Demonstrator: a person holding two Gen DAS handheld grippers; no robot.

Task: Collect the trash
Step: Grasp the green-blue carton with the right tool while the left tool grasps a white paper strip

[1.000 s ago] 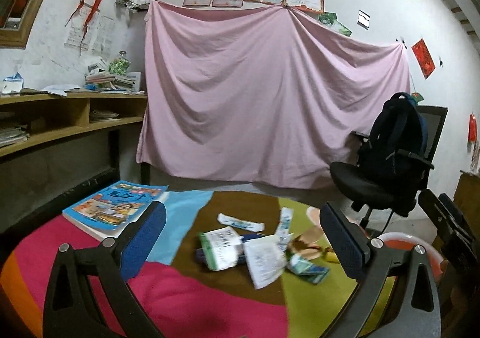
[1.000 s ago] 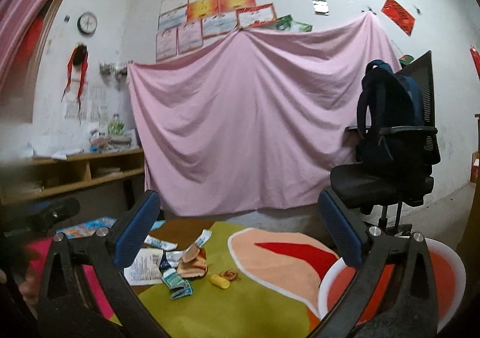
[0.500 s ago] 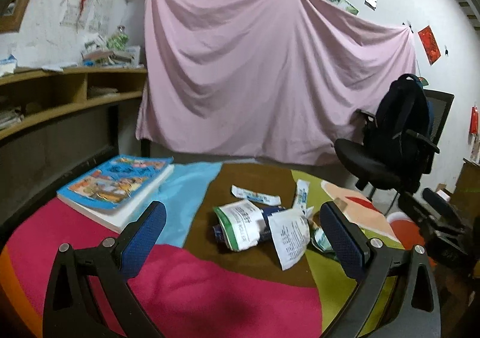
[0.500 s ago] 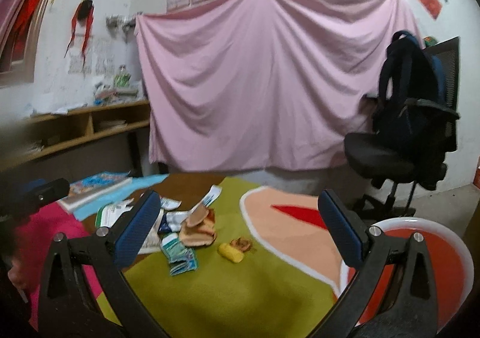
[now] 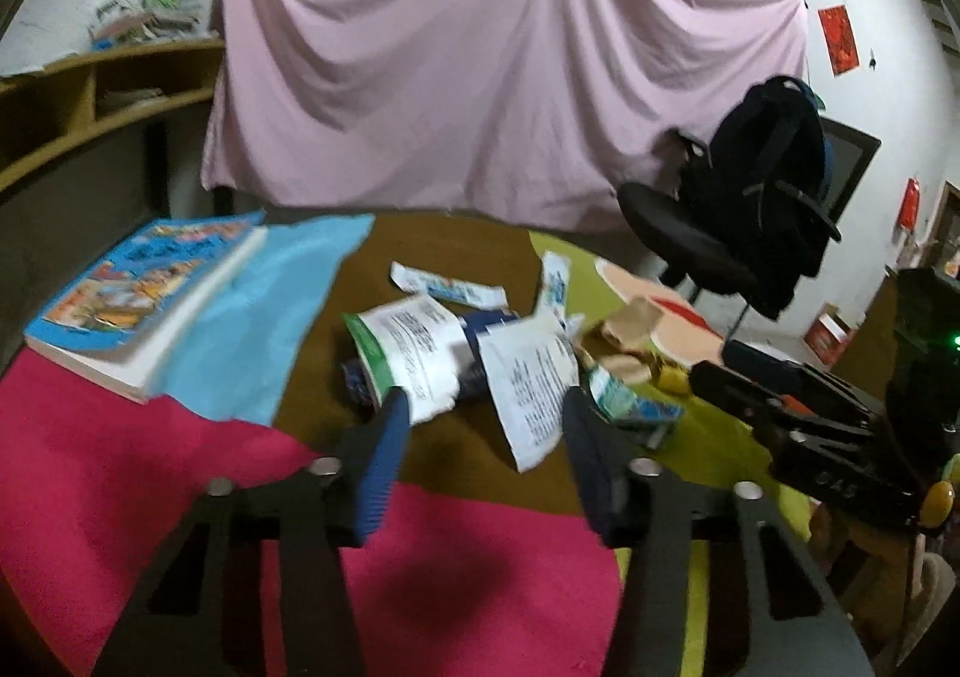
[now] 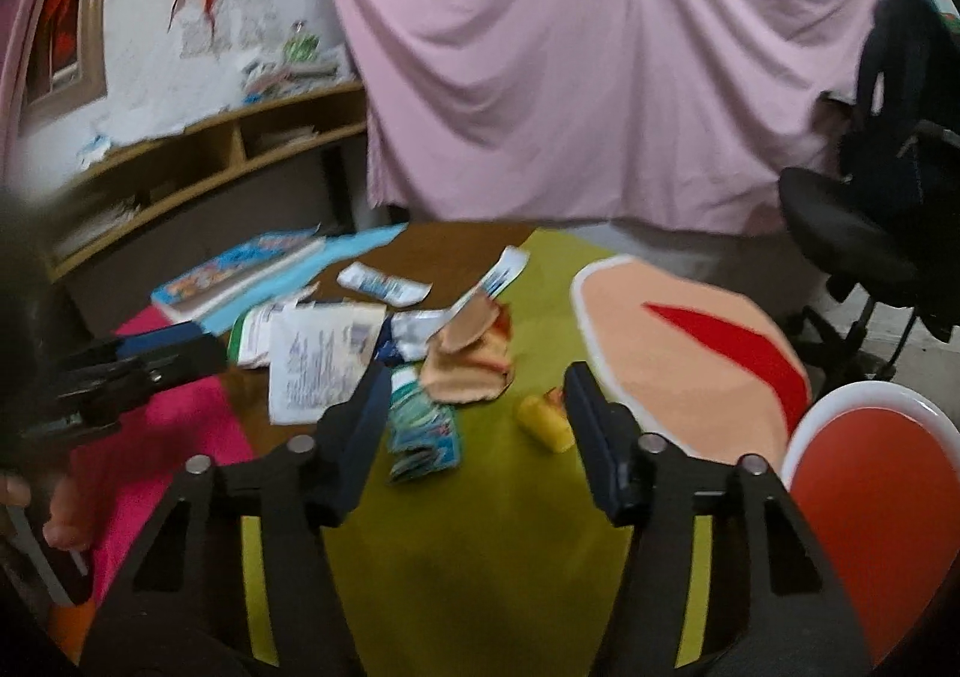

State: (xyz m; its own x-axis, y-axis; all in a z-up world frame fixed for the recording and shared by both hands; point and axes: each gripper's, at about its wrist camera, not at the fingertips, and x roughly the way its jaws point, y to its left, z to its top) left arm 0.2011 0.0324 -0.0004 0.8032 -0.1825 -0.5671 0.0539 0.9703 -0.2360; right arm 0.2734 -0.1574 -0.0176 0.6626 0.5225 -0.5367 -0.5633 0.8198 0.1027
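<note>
Left gripper (image 5: 486, 413) jaws closing, nothing between the pads – it hovers over the brown patch of the tablecloth (image 5: 180, 485), pointing at the trash pile. White printed sheet (image 5: 528, 377) lies just ahead, beside a green-edged white packet (image 5: 408, 341). Right gripper (image 6: 474, 395) jaws also closing, still apart, empty – above the green patch. Blue-green wrapper (image 6: 423, 425) sits between its fingers in view, yellow scrap (image 6: 543, 422) near the right finger, tan crumpled paper (image 6: 471, 365) just beyond. Two white-blue sachets (image 6: 384, 284) farther back. Book (image 5: 144, 299) at the table's left edge, well apart from the trash. Red bin (image 6: 870, 503) at right, beside the table. Frames blurred.
</note>
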